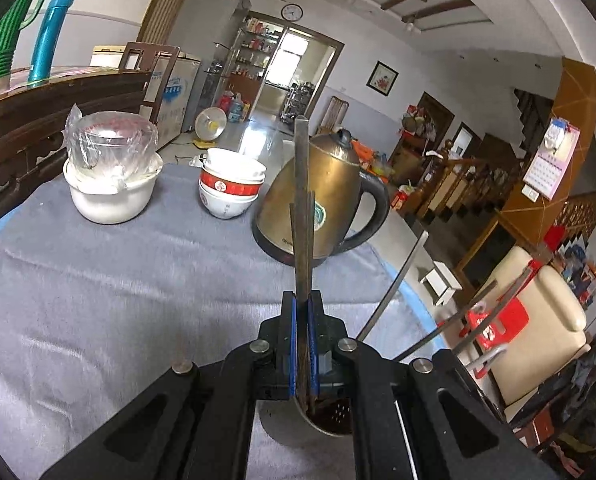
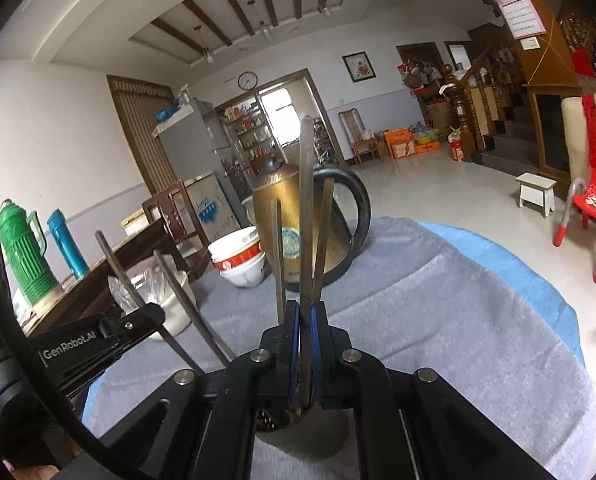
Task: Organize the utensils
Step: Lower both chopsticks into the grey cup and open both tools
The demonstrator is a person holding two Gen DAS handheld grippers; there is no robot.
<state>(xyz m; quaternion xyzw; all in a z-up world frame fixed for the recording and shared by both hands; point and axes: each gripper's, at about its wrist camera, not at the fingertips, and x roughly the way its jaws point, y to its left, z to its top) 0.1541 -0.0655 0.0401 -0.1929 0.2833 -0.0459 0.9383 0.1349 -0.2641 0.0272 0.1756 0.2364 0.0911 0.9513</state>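
Chopsticks rise from both of my grippers above a grey cloth [image 1: 117, 280] spread over the table. My left gripper [image 1: 302, 312] has its blue pads [image 1: 294, 336] pressed together on a bundle of dark chopsticks [image 1: 301, 208], which stand nearly straight up in its view, crossing in front of the brass-coloured kettle [image 1: 330, 196]. My right gripper [image 2: 305, 320] is likewise clamped narrow on its own bundle of chopsticks [image 2: 306, 208], three sticks fanning apart above the pads, with the same kettle [image 2: 275, 200] behind them. Below each pair of jaws the lower ends of the sticks reach down to a perforated metal utensil holder [image 1: 332, 416], seen also from the right wrist [image 2: 271, 420]; whether the tips sit inside it I cannot tell. From the right wrist, my left gripper [image 2: 145, 316] shows at the left edge with its sticks slanting. From the left wrist, further metal sticks [image 1: 394, 284] slant at the right. On the cloth beyond stand stacked red-and-white bowls [image 1: 231, 188] and a white pot [image 1: 111, 196] topped with plastic-wrapped glassware [image 1: 111, 144]. A green thermos [image 2: 25, 256] and a blue flask [image 2: 67, 244] stand on a dark wooden sideboard [image 1: 49, 116] to the left.
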